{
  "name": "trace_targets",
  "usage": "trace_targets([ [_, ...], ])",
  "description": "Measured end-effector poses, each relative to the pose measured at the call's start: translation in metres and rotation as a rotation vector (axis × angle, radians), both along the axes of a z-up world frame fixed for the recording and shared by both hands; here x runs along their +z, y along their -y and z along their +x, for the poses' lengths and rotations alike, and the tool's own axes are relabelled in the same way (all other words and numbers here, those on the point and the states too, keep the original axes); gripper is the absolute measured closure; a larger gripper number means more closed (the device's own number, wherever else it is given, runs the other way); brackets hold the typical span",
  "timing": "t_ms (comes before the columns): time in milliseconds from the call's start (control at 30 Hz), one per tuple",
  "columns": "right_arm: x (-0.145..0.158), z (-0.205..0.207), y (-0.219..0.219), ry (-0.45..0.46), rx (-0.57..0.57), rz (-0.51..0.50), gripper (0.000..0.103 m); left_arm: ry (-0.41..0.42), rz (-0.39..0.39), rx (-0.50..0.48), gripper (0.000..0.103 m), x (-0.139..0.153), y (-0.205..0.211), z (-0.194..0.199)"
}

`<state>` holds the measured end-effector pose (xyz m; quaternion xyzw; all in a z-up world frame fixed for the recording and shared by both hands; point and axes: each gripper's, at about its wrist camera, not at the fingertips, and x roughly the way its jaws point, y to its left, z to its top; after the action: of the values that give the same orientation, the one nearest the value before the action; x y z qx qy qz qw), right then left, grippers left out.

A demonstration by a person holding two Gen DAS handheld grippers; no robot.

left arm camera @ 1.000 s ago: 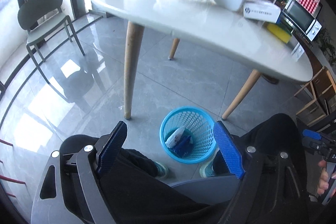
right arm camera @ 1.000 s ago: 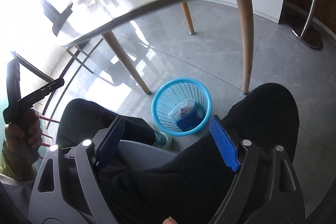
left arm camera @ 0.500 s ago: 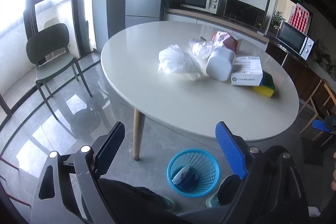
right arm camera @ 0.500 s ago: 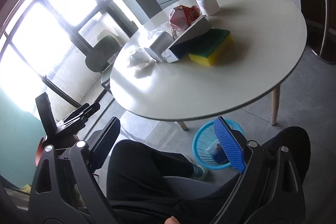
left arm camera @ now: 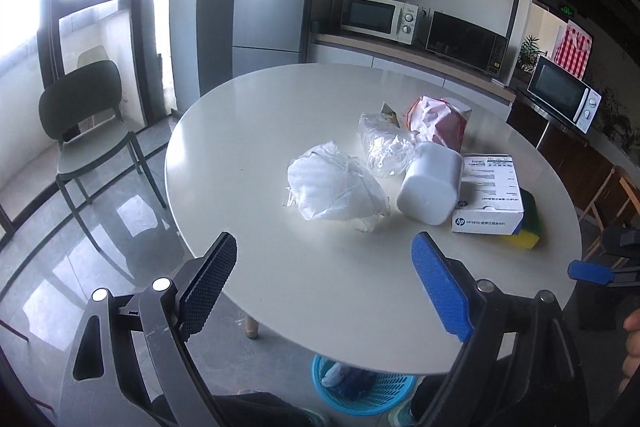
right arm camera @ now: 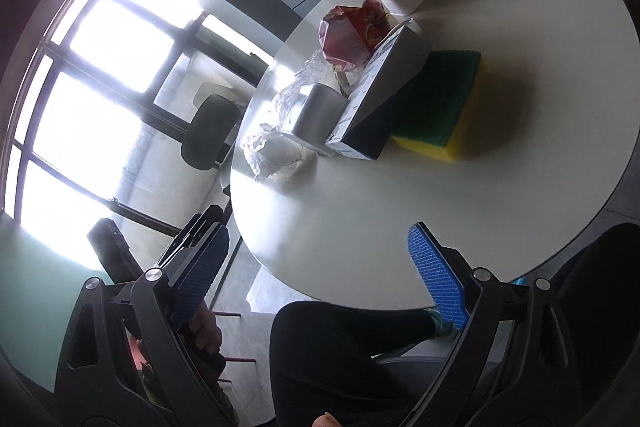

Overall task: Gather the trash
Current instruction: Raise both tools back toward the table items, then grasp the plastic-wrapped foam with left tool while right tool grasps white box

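Now both empty: left gripper [left arm camera: 324, 279] and right gripper [right arm camera: 320, 267] gape wide, so I'd drop onto the nearest white crumpled bag [left arm camera: 334, 185] mid-table [left arm camera: 320, 287], pinch its bunched top, then carry it to the blue basket [left arm camera: 360, 393] under the near edge.

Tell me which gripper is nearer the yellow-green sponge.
Right, as far as the views show. The sponge lies ahead of the open right gripper; from the open left gripper it sits far right.

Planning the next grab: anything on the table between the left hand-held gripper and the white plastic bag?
No. In the left wrist view only bare tabletop lies between the open left hand-held gripper and the white plastic bag.
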<state>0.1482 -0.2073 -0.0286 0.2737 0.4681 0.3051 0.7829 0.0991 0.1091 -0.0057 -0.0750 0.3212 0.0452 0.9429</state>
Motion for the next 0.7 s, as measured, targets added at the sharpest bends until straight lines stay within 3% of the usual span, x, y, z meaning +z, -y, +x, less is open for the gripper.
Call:
trace_targets([
  [267, -0.015, 0.034, -0.009, -0.092, -0.051, 0.065, 0.016, -0.041, -0.086, 0.007, 0.014, -0.009, -0.016, 0.036],
  [567, -0.026, 0.056, -0.015, -0.162, -0.087, 0.112, 0.016, -0.086, -0.104, -0.016, 0.014, -0.02, -0.018, 0.065],
  [700, -0.031, 0.063, -0.022, -0.19, -0.08, 0.124, 0.019, -0.112, -0.164, -0.014, 0.014, -0.027, -0.026, 0.076],
])
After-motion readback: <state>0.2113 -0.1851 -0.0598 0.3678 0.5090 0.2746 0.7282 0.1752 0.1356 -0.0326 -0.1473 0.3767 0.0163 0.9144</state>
